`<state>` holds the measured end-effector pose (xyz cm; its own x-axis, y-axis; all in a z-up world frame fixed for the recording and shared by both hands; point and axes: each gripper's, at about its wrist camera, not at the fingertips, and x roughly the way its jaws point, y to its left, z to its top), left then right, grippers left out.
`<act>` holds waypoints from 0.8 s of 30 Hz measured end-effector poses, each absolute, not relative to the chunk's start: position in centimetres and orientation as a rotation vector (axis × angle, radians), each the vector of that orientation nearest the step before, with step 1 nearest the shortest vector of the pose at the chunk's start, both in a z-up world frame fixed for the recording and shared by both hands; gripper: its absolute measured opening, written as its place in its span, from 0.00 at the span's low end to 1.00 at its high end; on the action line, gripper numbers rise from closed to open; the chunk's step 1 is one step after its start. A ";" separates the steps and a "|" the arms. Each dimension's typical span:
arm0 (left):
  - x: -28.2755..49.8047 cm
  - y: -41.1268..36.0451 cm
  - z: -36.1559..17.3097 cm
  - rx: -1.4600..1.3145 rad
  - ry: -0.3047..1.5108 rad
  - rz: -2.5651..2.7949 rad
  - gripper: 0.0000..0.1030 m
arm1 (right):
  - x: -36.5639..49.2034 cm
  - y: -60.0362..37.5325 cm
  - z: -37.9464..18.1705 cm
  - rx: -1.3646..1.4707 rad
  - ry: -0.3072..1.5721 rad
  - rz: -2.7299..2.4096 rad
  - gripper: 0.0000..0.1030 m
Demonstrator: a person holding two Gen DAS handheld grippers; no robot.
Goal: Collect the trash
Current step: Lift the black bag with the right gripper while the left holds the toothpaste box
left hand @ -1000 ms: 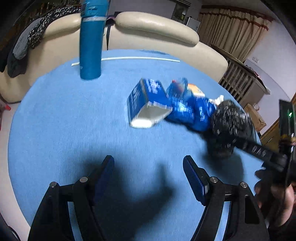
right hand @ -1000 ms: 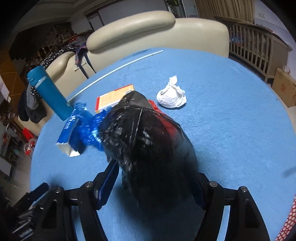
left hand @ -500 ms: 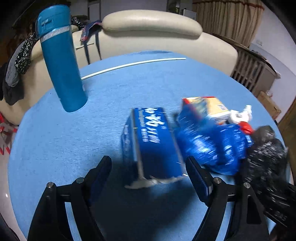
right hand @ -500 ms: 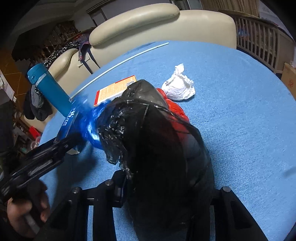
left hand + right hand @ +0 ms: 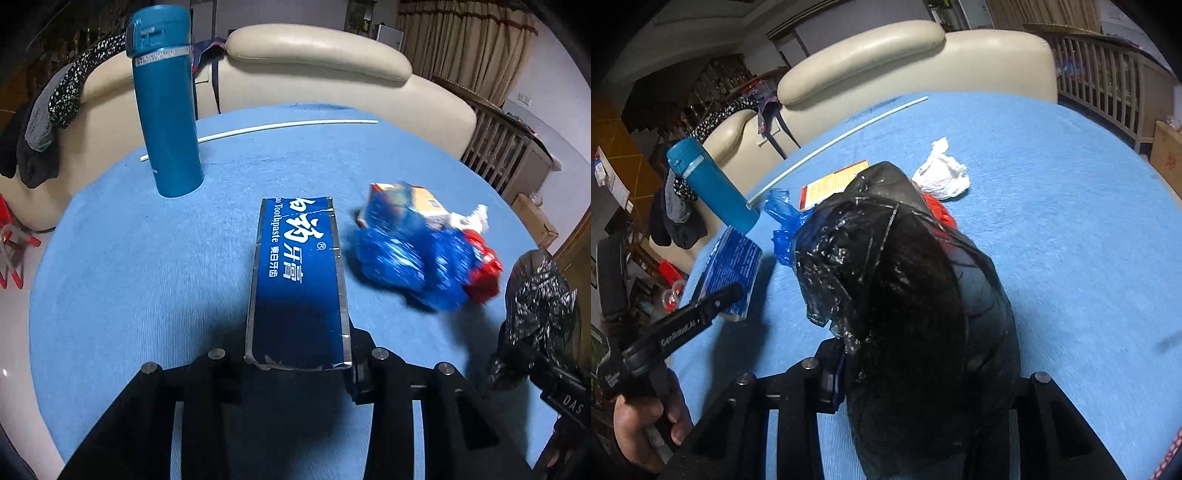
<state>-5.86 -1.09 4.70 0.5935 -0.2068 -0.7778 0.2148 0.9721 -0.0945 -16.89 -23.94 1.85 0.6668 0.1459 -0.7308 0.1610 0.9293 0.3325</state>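
Left tongs (image 5: 297,363) have just clamped the toothpaste box (image 5: 299,280); right tongs (image 5: 923,373) grip the black bag (image 5: 908,295). Wrappers (image 5: 410,262) and tissue (image 5: 942,177) remain on the bench (image 5: 129,258).

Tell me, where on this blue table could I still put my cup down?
The tablecloth lies bare right of the crumpled tissue, and between the flask and the toothpaste box. The blue wrapper, the flat carton and the black bag crowd the middle.

Upright flask (image 5: 166,110) far-left, trash heap (image 5: 417,254) right, open cloth (image 5: 129,277) between
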 end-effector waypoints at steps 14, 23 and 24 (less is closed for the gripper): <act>-12.8 -3.8 7.0 0.045 0.840 -0.313 0.39 | -24.3 -24.8 4.8 0.408 0.747 -0.056 0.40; -15.5 -5.2 9.1 0.073 0.785 -0.334 0.39 | -27.2 -25.0 6.8 0.418 0.678 -0.067 0.40; -15.8 -5.4 9.3 0.078 0.778 -0.336 0.39 | -27.6 -25.1 6.9 0.420 0.671 -0.070 0.40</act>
<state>-15.84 -5.40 9.35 0.6625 -0.2682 -0.6995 0.3254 0.9441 -0.0538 -27.62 -25.15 6.92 0.7839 0.0713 -0.6167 0.1963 0.9140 0.3552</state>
